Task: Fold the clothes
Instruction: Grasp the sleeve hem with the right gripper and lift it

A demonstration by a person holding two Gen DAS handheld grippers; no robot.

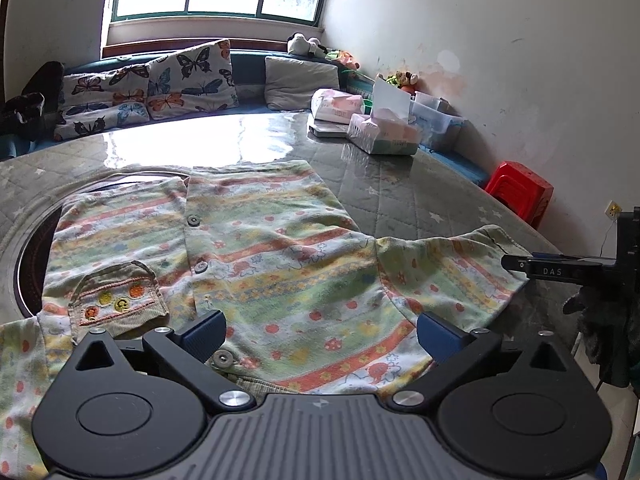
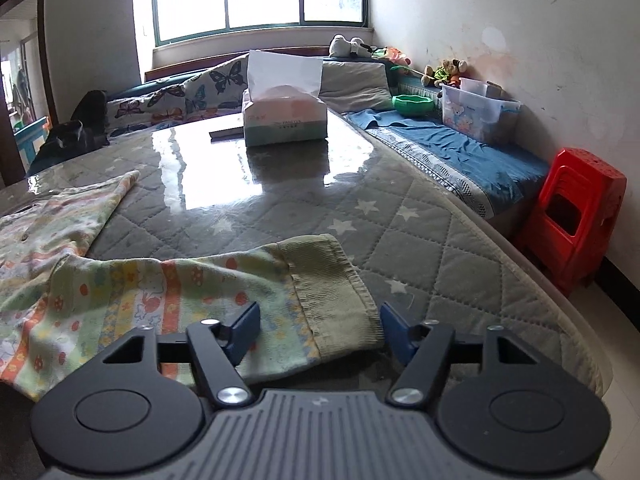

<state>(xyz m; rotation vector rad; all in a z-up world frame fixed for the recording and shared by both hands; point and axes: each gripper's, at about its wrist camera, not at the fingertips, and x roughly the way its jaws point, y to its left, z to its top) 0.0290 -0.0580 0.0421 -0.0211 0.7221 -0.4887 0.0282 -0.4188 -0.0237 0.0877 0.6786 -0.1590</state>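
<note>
Striped baby cardigan [image 1: 256, 248] spread flat on bench [image 2: 420, 240], buttons up. Left tongs [image 1: 322, 336] released wide over its hem, gripping nothing. Right tongs [image 2: 320, 330] parted, straddling sleeve cuff [image 2: 336, 292], pads not pressing. Tissue box [image 2: 285, 118] far end.

Bare quilted table [image 2: 420, 240] right of garment [image 2: 160, 288] — passable; tissue box [image 2: 284, 120] blocks far middle.
</note>
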